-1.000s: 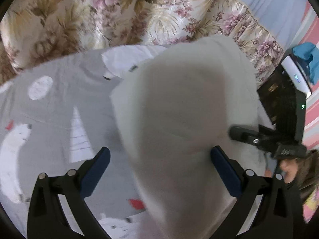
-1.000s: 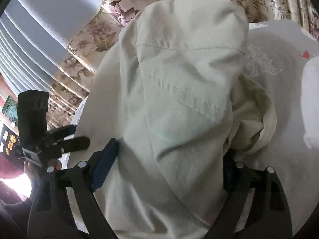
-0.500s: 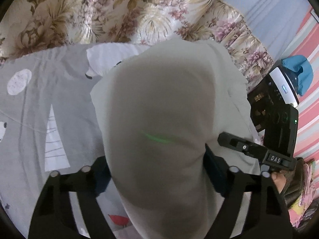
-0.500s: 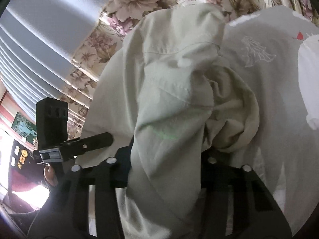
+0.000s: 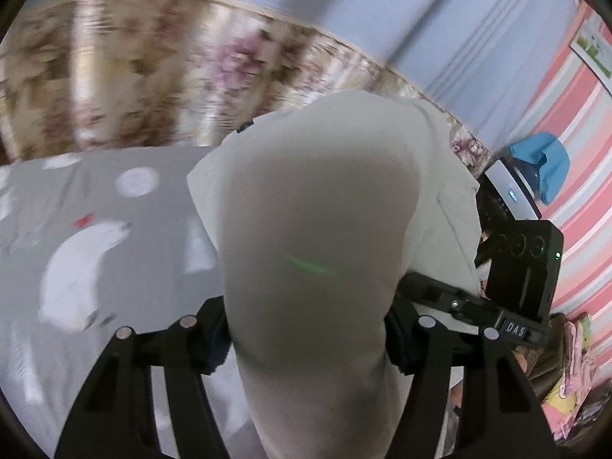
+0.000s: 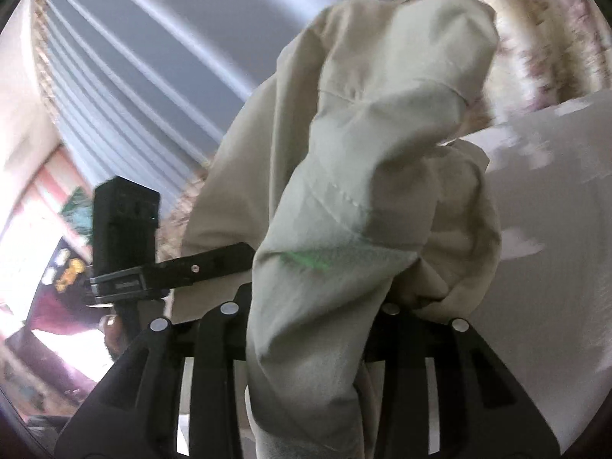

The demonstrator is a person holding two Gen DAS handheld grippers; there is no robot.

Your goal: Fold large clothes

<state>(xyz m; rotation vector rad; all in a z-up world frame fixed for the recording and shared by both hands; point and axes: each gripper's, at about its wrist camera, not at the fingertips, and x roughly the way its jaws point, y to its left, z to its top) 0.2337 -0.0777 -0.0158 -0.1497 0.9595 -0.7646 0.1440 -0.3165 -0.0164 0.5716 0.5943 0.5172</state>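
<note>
Lifted off the bed since a second ago, both views tipped up toward the curtains.

Left wrist: left gripper point(image 5: 308, 338) closing on a fold of the pale garment point(image 5: 317, 206), raised clear, probably to shake flat. Grey polar-bear bedsheet point(image 5: 95, 229) below, floral curtain point(image 5: 153, 69) behind.

Right wrist: right gripper point(image 6: 311, 319) closing on bunched garment point(image 6: 367, 176), pinned between pads. Blue curtain point(image 6: 160, 53) behind.

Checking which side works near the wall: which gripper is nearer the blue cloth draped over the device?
The right. The right gripper shows just below the blue cloth, while the left gripper sits further from it, both closing on the pale garment.
</note>
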